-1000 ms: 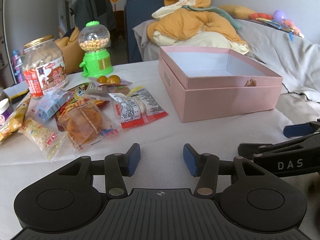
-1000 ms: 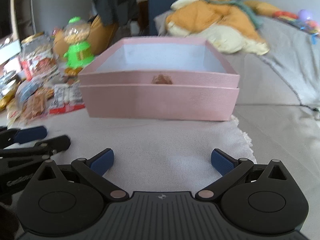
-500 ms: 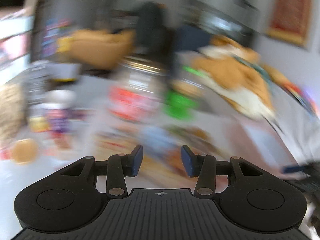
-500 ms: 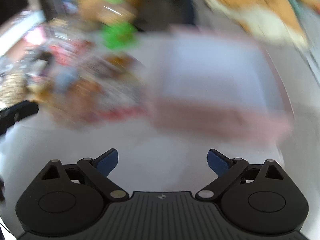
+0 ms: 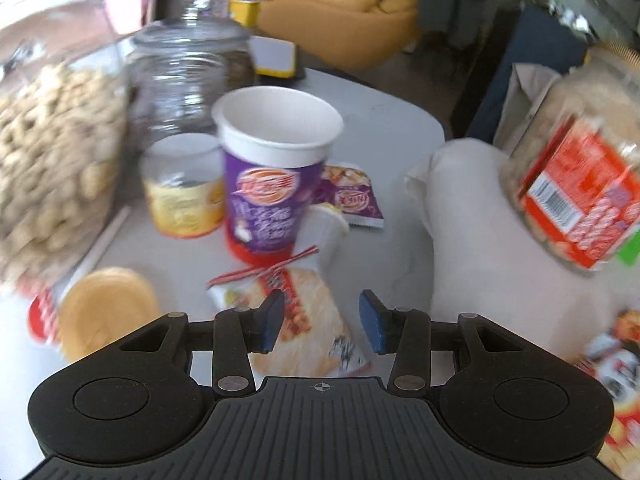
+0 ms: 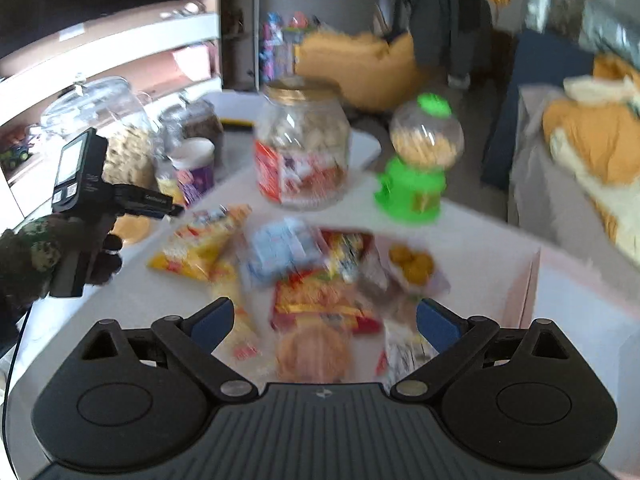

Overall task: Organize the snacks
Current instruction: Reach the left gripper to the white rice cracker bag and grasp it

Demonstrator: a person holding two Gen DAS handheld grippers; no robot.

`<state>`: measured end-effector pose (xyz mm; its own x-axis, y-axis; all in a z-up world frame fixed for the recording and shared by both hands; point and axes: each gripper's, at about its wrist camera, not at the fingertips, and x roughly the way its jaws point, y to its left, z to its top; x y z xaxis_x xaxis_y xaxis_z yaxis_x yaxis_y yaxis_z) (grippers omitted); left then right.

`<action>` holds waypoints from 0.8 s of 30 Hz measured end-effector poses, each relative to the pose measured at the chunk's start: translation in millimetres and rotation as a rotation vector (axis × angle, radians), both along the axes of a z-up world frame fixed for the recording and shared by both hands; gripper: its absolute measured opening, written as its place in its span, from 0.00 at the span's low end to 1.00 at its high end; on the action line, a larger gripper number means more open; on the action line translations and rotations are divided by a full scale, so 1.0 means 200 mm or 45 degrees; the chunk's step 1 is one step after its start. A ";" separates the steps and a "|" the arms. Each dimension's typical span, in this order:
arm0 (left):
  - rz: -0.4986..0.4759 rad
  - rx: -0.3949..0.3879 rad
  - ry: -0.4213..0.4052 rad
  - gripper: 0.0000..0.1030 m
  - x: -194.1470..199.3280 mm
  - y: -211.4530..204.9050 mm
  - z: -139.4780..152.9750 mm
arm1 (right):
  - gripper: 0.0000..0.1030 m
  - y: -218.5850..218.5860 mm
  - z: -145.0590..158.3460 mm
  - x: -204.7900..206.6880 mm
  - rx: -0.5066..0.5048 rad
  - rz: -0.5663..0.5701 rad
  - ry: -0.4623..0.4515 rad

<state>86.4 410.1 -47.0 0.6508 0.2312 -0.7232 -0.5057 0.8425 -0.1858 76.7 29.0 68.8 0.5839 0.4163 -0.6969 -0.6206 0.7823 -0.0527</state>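
White table (image 5: 392,120) crowded with snacks: left gripper (image 5: 322,322), jaws narrowed but empty, is swung from the pink box to a rice-cracker packet (image 5: 296,320); right gripper (image 6: 325,318) is spread wide, empty.

Below my left claw a clear-wrapped rice cracker (image 5: 304,332) lies flat by the upright purple cup (image 5: 274,176); below my right, mixed snack packets (image 6: 316,280) lie heaped

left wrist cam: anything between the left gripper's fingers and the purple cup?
Yes. In the left wrist view, a clear-wrapped rice cracker packet lies between the open left gripper and the purple cup; nothing is gripped.
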 end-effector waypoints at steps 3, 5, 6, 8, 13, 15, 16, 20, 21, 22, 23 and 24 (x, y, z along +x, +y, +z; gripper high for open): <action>-0.009 0.108 0.045 0.45 0.12 0.01 -0.06 | 0.95 -0.06 -0.07 0.03 -0.035 -0.044 0.004; -0.036 0.167 0.114 0.46 0.17 0.03 -0.11 | 0.95 -0.07 -0.11 0.04 -0.058 -0.054 0.002; -0.053 0.186 0.147 0.49 0.17 0.02 -0.13 | 0.95 -0.09 -0.12 0.05 -0.061 -0.055 0.011; -0.089 0.242 0.202 0.49 0.13 0.02 -0.17 | 0.95 -0.11 -0.15 0.07 -0.056 -0.061 0.027; -0.191 0.393 0.308 0.50 -0.12 -0.01 -0.20 | 0.95 -0.15 -0.17 0.10 -0.040 -0.070 0.042; -0.157 0.342 0.281 0.50 -0.25 0.03 -0.16 | 0.95 -0.15 -0.18 0.09 -0.035 -0.055 0.045; -0.096 0.289 0.231 0.50 -0.33 0.06 -0.12 | 0.95 -0.15 -0.19 0.09 -0.030 -0.044 0.047; 0.220 0.032 0.153 0.47 -0.57 0.19 -0.04 | 0.95 -0.15 -0.20 0.08 0.020 -0.003 0.077; 0.257 -0.023 0.166 0.47 -0.58 0.20 -0.04 | 0.95 -0.16 -0.21 0.08 0.034 0.004 0.089; 0.272 -0.084 0.165 0.47 -0.59 0.21 -0.06 | 0.95 -0.16 -0.22 0.08 0.048 0.012 0.102; 0.270 -0.125 0.163 0.47 -0.59 0.20 -0.08 | 0.95 -0.16 -0.23 0.08 0.057 0.021 0.112; 0.257 -0.143 0.166 0.47 -0.56 0.19 -0.10 | 0.95 -0.15 -0.23 0.08 0.059 0.030 0.118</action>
